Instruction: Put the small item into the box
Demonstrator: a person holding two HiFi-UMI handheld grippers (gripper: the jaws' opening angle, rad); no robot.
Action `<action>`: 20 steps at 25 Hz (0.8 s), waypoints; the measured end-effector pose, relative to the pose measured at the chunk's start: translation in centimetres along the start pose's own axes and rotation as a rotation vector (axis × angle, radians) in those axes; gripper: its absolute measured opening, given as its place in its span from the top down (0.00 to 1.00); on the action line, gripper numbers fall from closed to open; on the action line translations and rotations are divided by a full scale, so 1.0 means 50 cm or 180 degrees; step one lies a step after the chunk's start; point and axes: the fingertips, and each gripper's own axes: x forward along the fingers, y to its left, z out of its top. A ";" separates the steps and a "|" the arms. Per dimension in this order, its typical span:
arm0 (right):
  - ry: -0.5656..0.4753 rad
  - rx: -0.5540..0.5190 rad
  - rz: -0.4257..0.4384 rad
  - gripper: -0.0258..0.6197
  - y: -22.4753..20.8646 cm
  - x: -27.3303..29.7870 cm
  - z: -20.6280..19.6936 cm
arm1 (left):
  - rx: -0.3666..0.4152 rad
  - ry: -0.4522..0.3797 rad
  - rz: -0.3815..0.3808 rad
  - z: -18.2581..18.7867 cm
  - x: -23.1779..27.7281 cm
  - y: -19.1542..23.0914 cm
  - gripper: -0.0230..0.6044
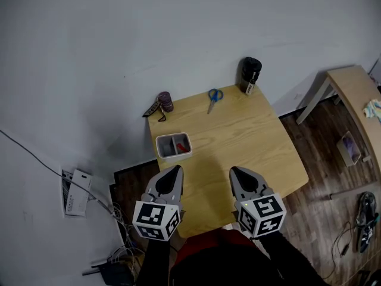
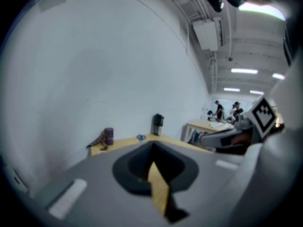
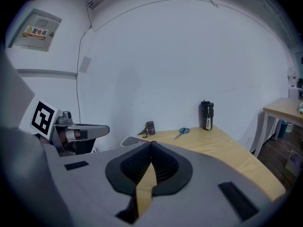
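A white box [image 1: 173, 146] with two compartments stands near the left edge of the wooden table [image 1: 250, 142]. A small red item [image 1: 183, 148] lies in its right compartment. My left gripper [image 1: 177, 168] hovers just in front of the box, shut, with nothing in it. My right gripper [image 1: 234, 170] is level with it over the table's front half, also shut and holding nothing. In the left gripper view the jaws [image 2: 152, 146] meet at the tip. The right gripper [image 3: 151, 144] likewise shows closed jaws, with the box rim [image 3: 129, 140] just past them.
At the table's back lie blue scissors [image 1: 214, 96], a black bottle [image 1: 250, 74] and a purple roll with a strap [image 1: 164, 102]. A second wooden table [image 1: 356, 94] stands at the right. Cables and a white device [image 1: 76, 192] lie on the floor at the left.
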 end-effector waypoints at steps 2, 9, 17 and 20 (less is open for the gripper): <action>-0.0026 0.0003 0.0042 0.95 0.002 -0.013 0.000 | 0.0017 -0.0007 0.0040 -0.001 -0.011 -0.011 0.96; -0.0128 -0.0042 0.0235 0.95 0.015 -0.064 0.000 | -0.0043 -0.0060 0.0113 -0.008 -0.055 -0.064 0.96; -0.0268 -0.0154 0.0414 0.95 0.025 -0.125 0.002 | -0.0041 -0.0141 0.0199 -0.018 -0.102 -0.131 0.96; -0.0308 -0.0138 0.0453 0.95 0.025 -0.146 0.000 | -0.0028 -0.0204 0.0222 -0.016 -0.120 -0.151 0.96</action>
